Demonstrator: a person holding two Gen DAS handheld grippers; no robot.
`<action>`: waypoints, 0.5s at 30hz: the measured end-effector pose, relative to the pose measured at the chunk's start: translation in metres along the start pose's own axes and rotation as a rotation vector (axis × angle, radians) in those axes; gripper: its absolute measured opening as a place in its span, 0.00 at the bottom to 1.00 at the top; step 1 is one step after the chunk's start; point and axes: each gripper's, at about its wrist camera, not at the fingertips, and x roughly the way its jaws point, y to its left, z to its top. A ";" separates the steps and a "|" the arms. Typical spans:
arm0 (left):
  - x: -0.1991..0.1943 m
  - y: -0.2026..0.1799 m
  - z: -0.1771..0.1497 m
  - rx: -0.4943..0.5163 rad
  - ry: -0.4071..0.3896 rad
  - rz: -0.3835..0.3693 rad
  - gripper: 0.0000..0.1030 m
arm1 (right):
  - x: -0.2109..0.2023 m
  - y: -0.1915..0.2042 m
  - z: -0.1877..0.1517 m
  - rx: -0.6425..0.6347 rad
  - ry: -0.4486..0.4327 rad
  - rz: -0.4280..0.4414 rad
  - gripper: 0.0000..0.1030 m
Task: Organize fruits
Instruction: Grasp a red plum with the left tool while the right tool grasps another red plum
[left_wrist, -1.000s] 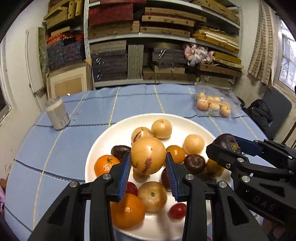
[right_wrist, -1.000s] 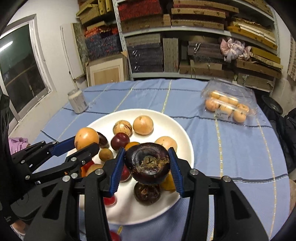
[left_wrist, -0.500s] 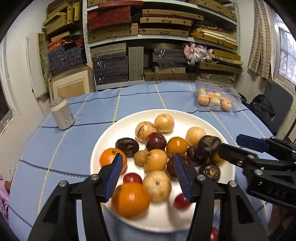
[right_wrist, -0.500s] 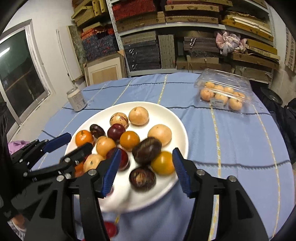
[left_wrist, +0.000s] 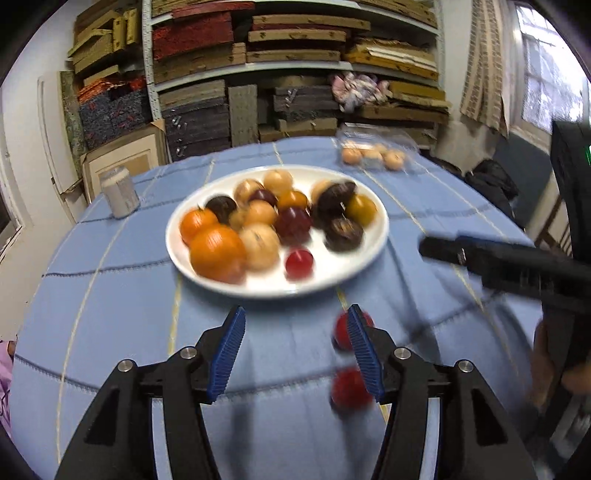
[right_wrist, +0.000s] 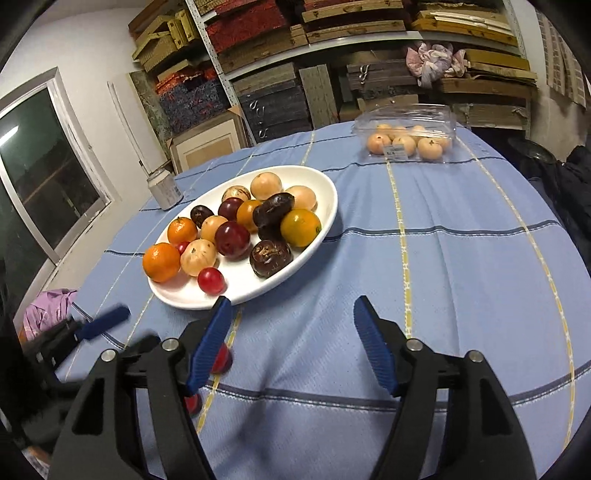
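Observation:
A white plate (left_wrist: 332, 269) (right_wrist: 240, 291) on the blue tablecloth holds several fruits: oranges (left_wrist: 218, 253), pale round ones, dark purple ones (right_wrist: 271, 256) and a small red one (right_wrist: 211, 280). Two more small red fruits (left_wrist: 343, 332) (right_wrist: 221, 360) lie on the cloth in front of the plate. My left gripper (left_wrist: 295, 325) hovers open over the bare cloth short of the plate, nothing between its pads. My right gripper (right_wrist: 291, 314) is also back from the plate, its jaws opening and empty. Each gripper shows blurred at the edge of the other's view.
A clear plastic box of pale fruits (left_wrist: 373, 155) (right_wrist: 406, 144) sits at the far right of the table. A grey can (left_wrist: 120, 192) (right_wrist: 164, 188) stands far left. Stacked shelves are behind, a dark chair to the right, and a purple cloth (right_wrist: 48, 310) low on the left.
The left gripper let go of the pale fruit and the right one the dark fruit. Both fruits now lie on the plate. Both grippers opened and drew back from it.

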 end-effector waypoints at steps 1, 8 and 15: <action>0.002 -0.003 -0.004 0.009 0.010 -0.006 0.56 | -0.001 0.000 -0.001 0.000 -0.002 0.003 0.66; 0.012 -0.020 -0.023 0.076 0.060 -0.034 0.56 | -0.005 -0.004 0.000 0.021 -0.005 0.018 0.68; 0.030 -0.017 -0.024 0.047 0.134 -0.101 0.56 | -0.006 -0.001 0.000 0.017 0.003 0.040 0.69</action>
